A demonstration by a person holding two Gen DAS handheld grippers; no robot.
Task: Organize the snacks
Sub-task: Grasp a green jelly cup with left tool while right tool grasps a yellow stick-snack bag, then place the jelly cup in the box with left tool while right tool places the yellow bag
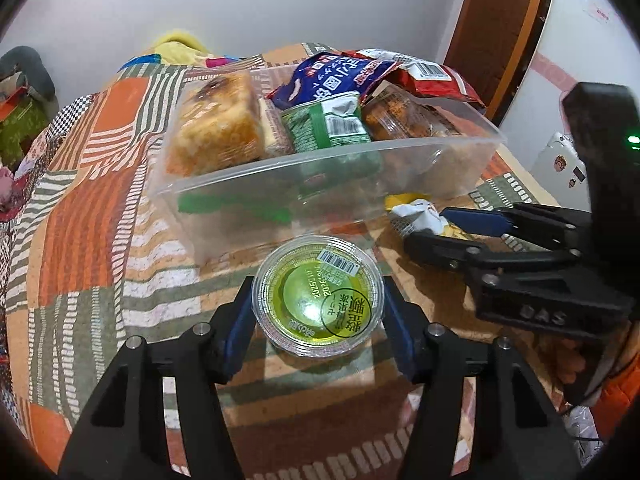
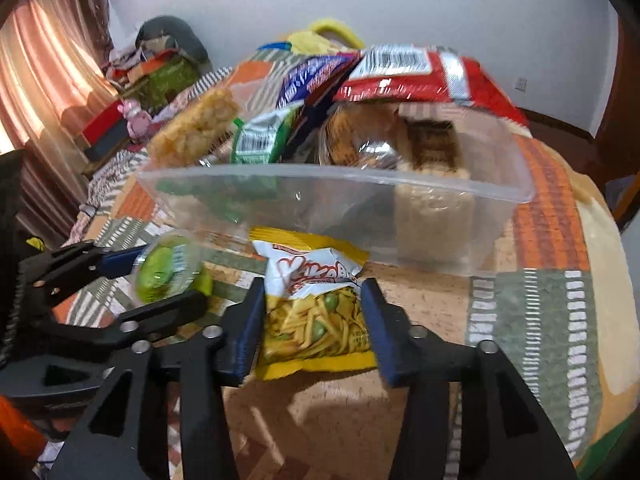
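Done: clear tub (image 1: 460, 152) at twelve o'clock already crowded with snacks
Left: left hand-held gripper (image 1: 318, 314) clasps jelly cup (image 1: 318, 300); right hand-held gripper (image 2: 314, 322) clasps yellow packet (image 2: 316, 312); both outside tub

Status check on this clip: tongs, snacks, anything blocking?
Left tongs shut on jelly cup. Right tongs shut on yellow snack bag. Clear bin crowded; red bag overhangs it.

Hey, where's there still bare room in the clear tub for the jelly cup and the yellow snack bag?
The clear tub has bare floor along its near wall, in front of the green pack. The far side is crowded: cake, blue bag, red bag piled up. Left gripper brackets the jelly cup; right gripper the yellow snack bag.
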